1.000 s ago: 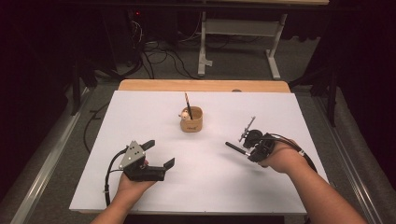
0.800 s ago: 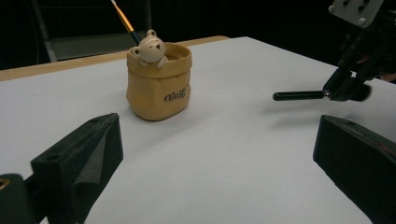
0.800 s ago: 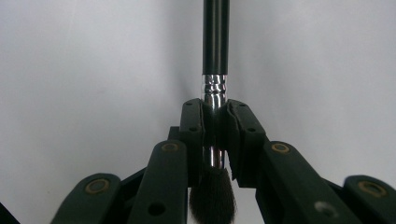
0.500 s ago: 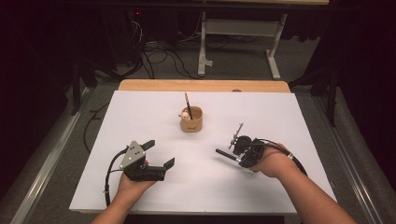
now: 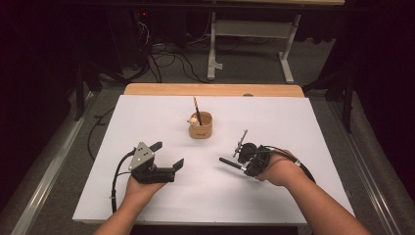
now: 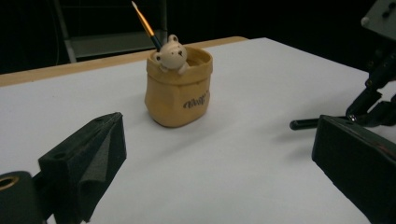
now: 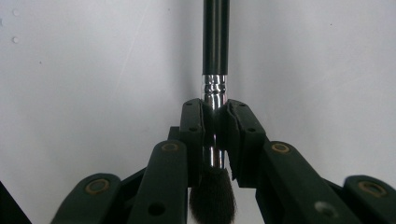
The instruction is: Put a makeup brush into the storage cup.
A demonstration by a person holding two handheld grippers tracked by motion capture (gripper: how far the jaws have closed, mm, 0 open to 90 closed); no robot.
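Since a moment ago my right gripper (image 5: 243,160) carries the brush (image 7: 215,56) leftward, jaws clamped on its metal collar beside the cup (image 5: 201,125), while my left gripper (image 5: 167,155) waits wide open, empty.

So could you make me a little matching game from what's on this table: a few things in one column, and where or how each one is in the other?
Things:
1. makeup brush
2. thin paintbrush
3. left gripper
4. bear-faced pot

States:
A. stands upright near the middle of the white table
B. clamped at its silver collar by the right gripper
C. jaws open, nothing between them
D. leans inside the pot, tip up

Pairs: 1-B, 2-D, 3-C, 4-A
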